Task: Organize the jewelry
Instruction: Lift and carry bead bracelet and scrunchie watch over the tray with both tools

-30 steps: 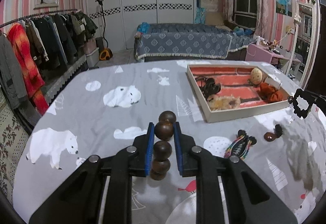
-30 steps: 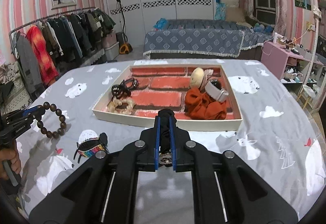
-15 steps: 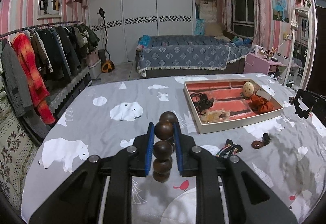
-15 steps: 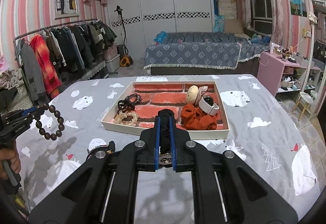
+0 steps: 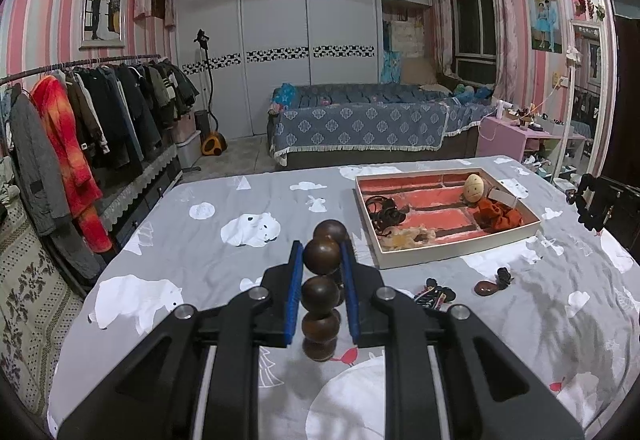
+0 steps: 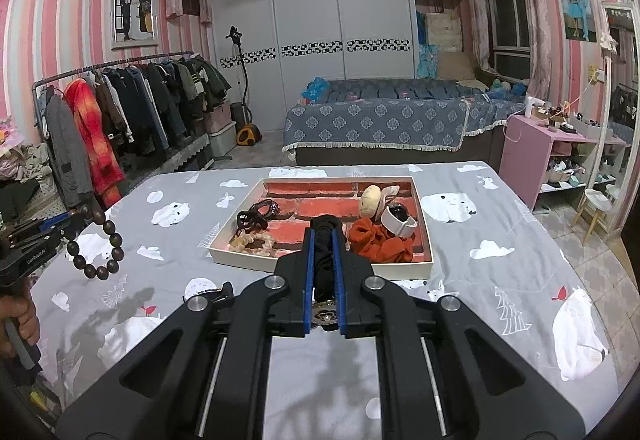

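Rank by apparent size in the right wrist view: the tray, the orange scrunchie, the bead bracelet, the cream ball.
1. tray
2. orange scrunchie; bead bracelet looks similar, but it hangs nearer the camera, so unranked
3. cream ball

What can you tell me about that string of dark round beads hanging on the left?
The bead bracelet is a closed loop of glossy dark brown round beads, wood by the look of it. The left tongs are shut on a few beads at its top, blue pads pressing from both sides. The rest of the loop hangs free in the air above the grey bear-print cloth, touching nothing else, left of the tray.

small white print on left claw [image 6: 32, 244], unreadable
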A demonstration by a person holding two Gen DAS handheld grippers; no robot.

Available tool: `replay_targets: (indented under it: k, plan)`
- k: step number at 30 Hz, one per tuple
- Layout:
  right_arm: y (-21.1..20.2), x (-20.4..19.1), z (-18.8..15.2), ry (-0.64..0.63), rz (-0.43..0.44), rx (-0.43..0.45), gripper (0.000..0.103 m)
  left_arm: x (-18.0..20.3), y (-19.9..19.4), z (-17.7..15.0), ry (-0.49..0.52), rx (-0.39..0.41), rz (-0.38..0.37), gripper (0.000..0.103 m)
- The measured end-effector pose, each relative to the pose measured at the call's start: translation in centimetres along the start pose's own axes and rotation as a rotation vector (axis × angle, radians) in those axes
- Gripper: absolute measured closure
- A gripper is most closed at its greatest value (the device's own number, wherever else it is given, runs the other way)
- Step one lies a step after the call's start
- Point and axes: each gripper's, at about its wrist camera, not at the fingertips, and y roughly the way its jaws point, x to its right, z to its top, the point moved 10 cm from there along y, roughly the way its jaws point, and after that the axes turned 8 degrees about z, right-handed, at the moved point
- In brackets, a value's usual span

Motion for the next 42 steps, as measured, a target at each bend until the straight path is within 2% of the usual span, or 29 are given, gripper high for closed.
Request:
replay_targets:
  k: [21, 42]
  plan:
    - [-1.1, -0.4, 0.3, -0.008, -0.004, 0.014, 0.093, 0.5, -0.6, 0.4, 0.003, 0.014, -0.009, 0.084]
    - [1.0, 1.0, 1.4, -0.007, -0.012, -0.001, 0.093, 4.2, 2.4, 3.7, 0.023, 0.030, -0.070, 0.084]
